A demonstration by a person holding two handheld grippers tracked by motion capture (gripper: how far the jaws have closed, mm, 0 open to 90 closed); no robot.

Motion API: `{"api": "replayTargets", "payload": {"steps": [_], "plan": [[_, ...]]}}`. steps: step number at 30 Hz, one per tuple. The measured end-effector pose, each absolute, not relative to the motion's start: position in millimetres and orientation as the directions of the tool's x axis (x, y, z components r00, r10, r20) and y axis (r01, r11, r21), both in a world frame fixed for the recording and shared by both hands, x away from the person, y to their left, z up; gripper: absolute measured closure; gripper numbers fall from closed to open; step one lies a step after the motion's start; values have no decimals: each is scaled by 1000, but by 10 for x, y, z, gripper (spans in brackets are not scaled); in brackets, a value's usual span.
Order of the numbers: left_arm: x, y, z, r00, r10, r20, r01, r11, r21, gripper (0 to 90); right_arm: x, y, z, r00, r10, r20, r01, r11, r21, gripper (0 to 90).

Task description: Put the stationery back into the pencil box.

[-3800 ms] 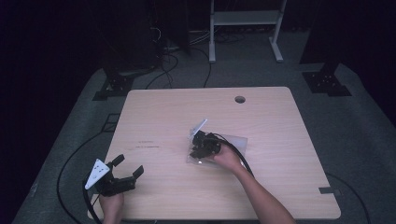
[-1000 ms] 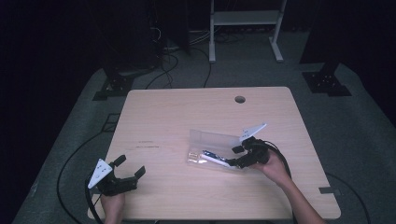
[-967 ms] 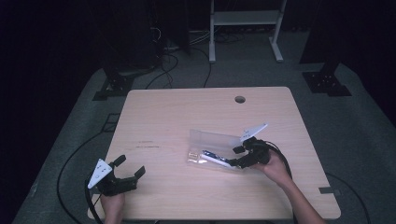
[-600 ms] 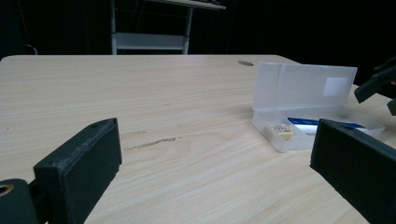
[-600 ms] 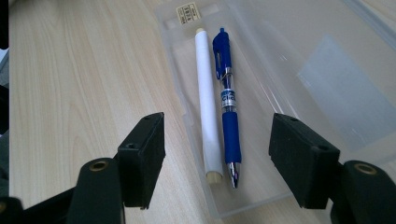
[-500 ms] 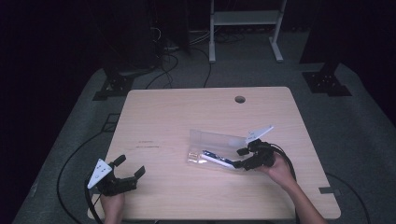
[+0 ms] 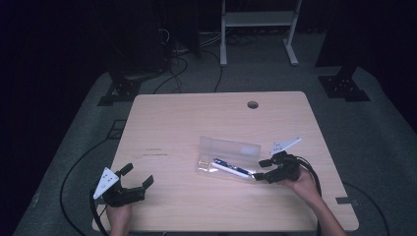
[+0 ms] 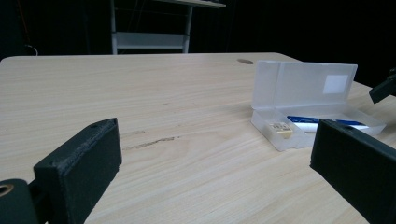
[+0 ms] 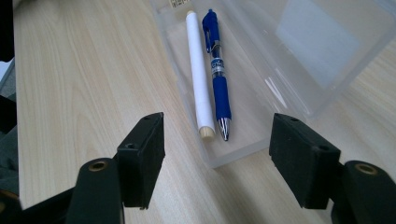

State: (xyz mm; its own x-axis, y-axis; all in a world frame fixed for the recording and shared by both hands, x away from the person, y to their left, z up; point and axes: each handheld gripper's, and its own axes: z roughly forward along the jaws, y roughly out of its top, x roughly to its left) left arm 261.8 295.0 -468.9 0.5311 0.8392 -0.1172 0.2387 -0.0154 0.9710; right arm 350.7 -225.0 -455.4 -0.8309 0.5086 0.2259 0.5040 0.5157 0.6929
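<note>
A clear plastic pencil case (image 7: 223,169) (image 8: 369,128) (image 9: 243,149) lies open in the middle of the table, its lid (image 7: 228,147) (image 8: 303,86) standing up at the far side. Inside lie a blue pen (image 9: 217,70) (image 8: 310,120), a white pencil-like stick (image 9: 198,70) and a small eraser (image 8: 279,129) (image 7: 202,162). My right gripper (image 7: 259,169) (image 9: 217,161) is open at the case's right end, its jaws just short of that end and spread about as wide as it. My left gripper (image 7: 136,177) (image 8: 217,177) rests open near the front left corner, far from the case.
The wooden table (image 7: 187,123) has a cable hole (image 7: 253,104) near its far edge. A white metal rack (image 7: 258,19) stands on the floor behind. Cables trail from both grippers over the table's front edge.
The right gripper has drawn back from the middle to the case's right end, and the case now lies open with its lid up. The left gripper has not moved.
</note>
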Motion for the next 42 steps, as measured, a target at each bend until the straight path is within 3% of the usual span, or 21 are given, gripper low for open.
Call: {"api": "replayTargets", "payload": {"steps": [42], "plan": [[2611, 2951, -4695, 527, 842, -115, 243, -19, 970, 11, 3145, -2702, -4683, -799, 557, 227, 530, 473, 703, 348]]}}
